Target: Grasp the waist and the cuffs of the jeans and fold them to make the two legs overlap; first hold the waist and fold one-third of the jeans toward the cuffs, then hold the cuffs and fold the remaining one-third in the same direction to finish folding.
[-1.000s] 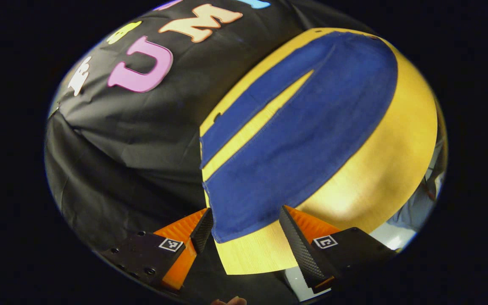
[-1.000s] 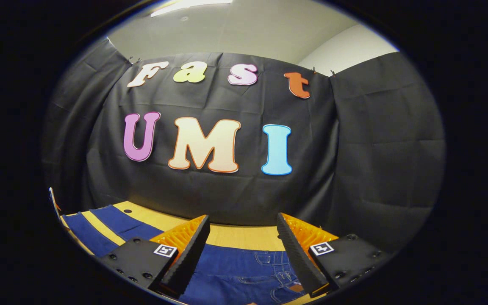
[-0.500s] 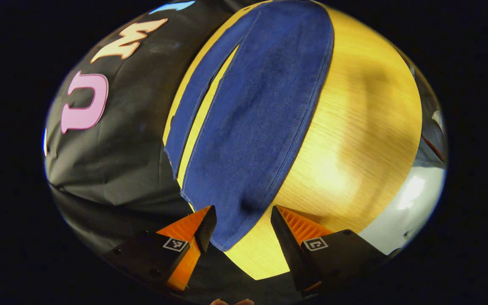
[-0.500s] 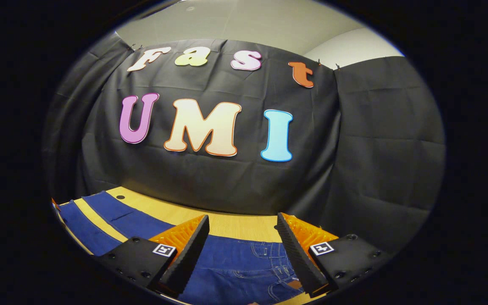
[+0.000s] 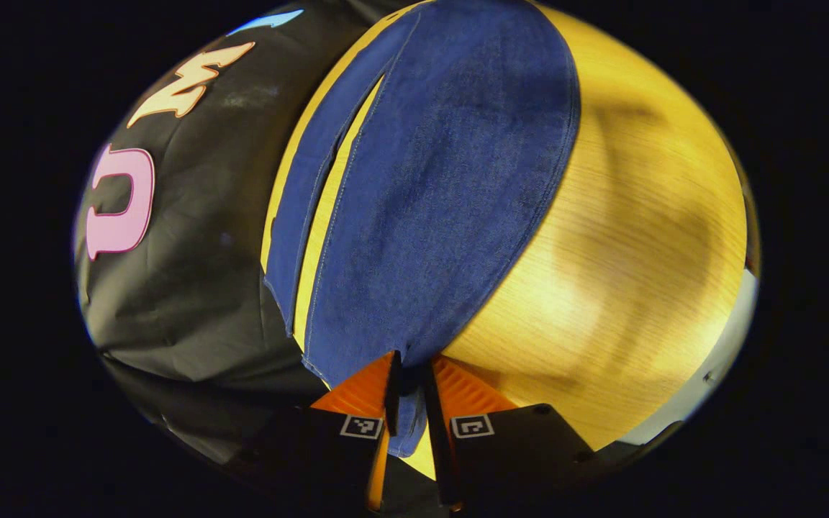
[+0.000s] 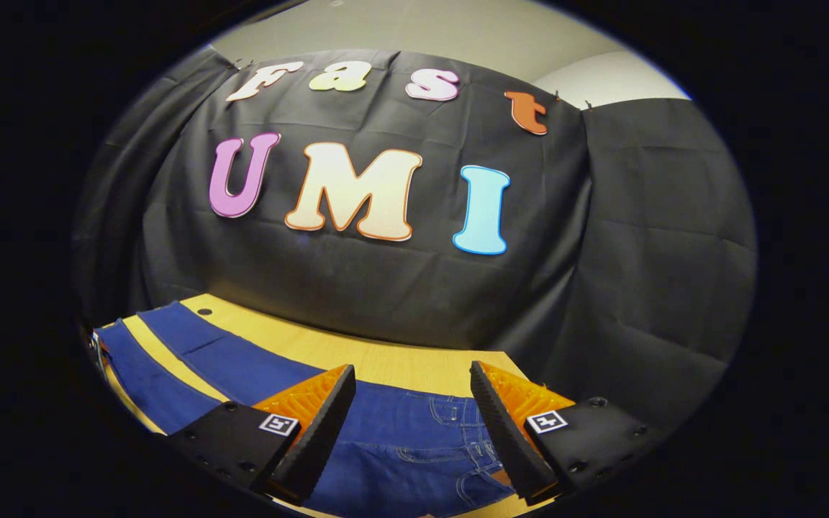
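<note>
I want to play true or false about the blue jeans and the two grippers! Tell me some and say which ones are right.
1. The blue denim jeans lie flat on the yellow wooden table. True.
2. The left gripper is wide open. False: its fingers are pinched on a cuff of the jeans.
3. The right gripper is open above the waist. True.
4. The two legs already overlap. False: a strip of table shows between them.

Dark blue jeans (image 5: pixel 443 187) with pale stitching, seemingly plain, on a yellow wood-grain table (image 5: pixel 623 237).
</note>
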{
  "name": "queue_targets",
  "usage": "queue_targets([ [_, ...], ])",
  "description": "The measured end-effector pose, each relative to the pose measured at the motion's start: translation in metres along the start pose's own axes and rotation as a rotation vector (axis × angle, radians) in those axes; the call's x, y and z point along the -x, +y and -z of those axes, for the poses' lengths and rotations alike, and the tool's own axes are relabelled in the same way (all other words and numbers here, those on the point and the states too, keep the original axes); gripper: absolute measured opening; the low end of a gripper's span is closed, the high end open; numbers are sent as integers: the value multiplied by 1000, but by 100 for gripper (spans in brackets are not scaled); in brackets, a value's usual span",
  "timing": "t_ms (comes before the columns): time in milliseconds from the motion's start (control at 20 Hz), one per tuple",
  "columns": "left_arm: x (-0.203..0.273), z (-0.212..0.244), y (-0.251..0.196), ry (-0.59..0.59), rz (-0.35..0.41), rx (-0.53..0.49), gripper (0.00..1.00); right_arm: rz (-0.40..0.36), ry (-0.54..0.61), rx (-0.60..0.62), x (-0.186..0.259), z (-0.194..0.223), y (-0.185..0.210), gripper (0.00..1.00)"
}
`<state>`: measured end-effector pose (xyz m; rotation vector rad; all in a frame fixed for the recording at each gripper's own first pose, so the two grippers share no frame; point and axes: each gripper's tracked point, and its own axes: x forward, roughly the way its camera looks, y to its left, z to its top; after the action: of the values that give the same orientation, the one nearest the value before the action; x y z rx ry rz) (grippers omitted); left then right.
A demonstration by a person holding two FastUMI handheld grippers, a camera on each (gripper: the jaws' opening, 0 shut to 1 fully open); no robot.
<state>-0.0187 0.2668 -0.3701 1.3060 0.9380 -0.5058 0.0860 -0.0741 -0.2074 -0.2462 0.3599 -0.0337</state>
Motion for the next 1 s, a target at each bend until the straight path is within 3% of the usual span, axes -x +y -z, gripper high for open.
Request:
queue_targets([
  [150, 0, 0, -5, 15, 19, 68, 14, -61, 64, 100, 1, 31, 9, 99],
  [200, -1, 1, -4, 30, 15, 83, 5, -81, 85, 156, 1, 43, 11, 99],
  [300, 1, 1, -4, 64, -4, 119, 0, -124, 119, 267, 9, 65, 9, 99],
  [650, -3, -2, 0, 74, -30, 145, 0, -283, 296, 564, 58, 159, 0, 99],
  [800, -3, -2, 0, 80, -41, 144, 0, -350, 301, 817, 66, 184, -9, 99],
  [900, -3, -3, -1, 82, -44, 147, 0, -438, 302, 1017, 78, 211, -6, 99],
  [1000, -3, -3, -1, 84, -47, 146, 0, -525, 326, 1139, 90, 238, -11, 99],
])
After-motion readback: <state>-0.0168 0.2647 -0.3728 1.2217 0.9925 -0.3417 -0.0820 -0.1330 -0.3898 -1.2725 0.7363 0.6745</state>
